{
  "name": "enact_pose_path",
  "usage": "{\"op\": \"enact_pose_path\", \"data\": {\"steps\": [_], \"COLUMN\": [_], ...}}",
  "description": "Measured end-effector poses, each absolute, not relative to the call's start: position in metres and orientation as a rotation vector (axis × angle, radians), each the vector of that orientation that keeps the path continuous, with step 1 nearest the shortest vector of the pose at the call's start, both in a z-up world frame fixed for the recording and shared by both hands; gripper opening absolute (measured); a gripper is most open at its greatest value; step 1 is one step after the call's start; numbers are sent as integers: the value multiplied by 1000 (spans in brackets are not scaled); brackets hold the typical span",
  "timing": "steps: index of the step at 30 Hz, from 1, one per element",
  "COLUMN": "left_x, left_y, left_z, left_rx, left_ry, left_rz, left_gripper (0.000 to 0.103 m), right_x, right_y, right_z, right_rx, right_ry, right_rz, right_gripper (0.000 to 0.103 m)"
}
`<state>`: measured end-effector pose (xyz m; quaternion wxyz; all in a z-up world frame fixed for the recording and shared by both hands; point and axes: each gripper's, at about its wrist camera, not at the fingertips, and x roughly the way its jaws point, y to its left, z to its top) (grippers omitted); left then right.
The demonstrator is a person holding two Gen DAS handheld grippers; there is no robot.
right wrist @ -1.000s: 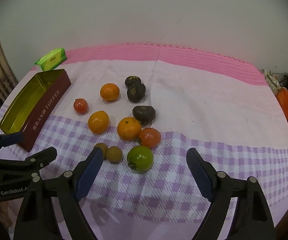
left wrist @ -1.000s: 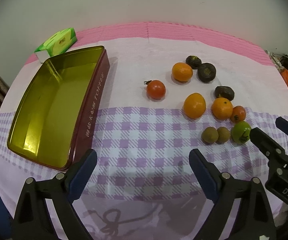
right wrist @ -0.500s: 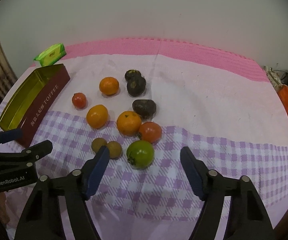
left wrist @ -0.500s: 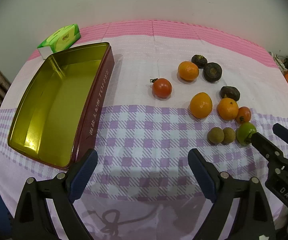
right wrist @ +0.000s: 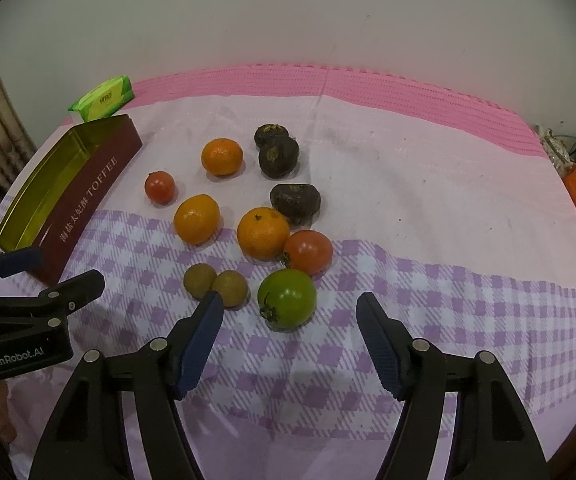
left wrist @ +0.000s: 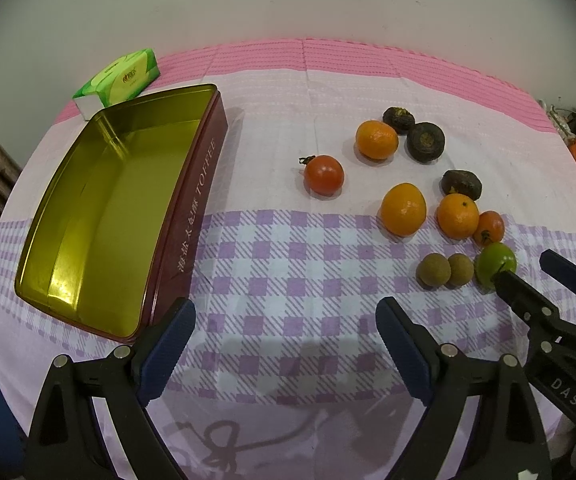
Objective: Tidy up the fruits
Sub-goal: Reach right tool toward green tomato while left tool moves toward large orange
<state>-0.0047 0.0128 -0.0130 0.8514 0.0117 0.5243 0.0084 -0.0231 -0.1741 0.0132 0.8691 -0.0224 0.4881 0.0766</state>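
**Fruit on checked cloth, toffee tin at left — both tongs spread, nothing held**

Left wrist view. The left gripper [left wrist: 286, 330] is seen with its blue-padded jaws spread wide and nothing between them; it is held above the purple-checked part of the tablecloth [left wrist: 288, 272]. A maroon toffee tin [left wrist: 120, 216] with a gold interior is placed at the left, open, no fruit seen inside it. A green tissue pack [left wrist: 122, 78] is found just behind the tin. The fruit is gathered well to the right of the tin: a red tomato [left wrist: 323, 175], three mandarins [left wrist: 376, 139], three dark, shrivelled fruits [left wrist: 425, 141], a second, smaller tomato [left wrist: 489, 228], two brown longans [left wrist: 433, 270] touching each other, and a green tomato [left wrist: 495, 262]. One finger of the right gripper [left wrist: 527, 280] is seen overlapping the green tomato; contact cannot be judged.

Right wrist view. The right gripper [right wrist: 288, 320] is recorded wide open, holding nothing — the green tomato [right wrist: 286, 299] lies on the cloth just ahead of the gap between its fingers. The longans [right wrist: 230, 288] are noted beside the left finger's tip. The left gripper [right wrist: 48, 274] is visible at the left edge, close to the tin [right wrist: 88, 196].
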Motion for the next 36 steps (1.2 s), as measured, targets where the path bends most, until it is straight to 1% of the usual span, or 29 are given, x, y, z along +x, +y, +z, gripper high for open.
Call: {"op": "enact_pose_path", "data": {"steps": [18, 20, 30, 34, 36], "left_x": [4, 6, 11, 13, 15], "left_y": [13, 14, 14, 14, 14], "left_z": [-18, -19, -22, -24, -25], "left_rx": [35, 37, 35, 38, 36], "left_ry": [1114, 1116, 1123, 1124, 1127], "left_rz": [4, 6, 7, 4, 3], "left_gripper": [89, 89, 89, 86, 86], "right_x": [-15, -13, -4, 1, 4], "right_y": [-173, -174, -177, -174, -173], "right_z": [3, 1, -11, -16, -19], "right_rx": [-45, -41, -18, -25, -25], "right_ry": [1049, 1053, 1085, 1100, 1107], "right_rz": [155, 157, 155, 156, 155], "right_gripper": [69, 67, 63, 51, 49]}}
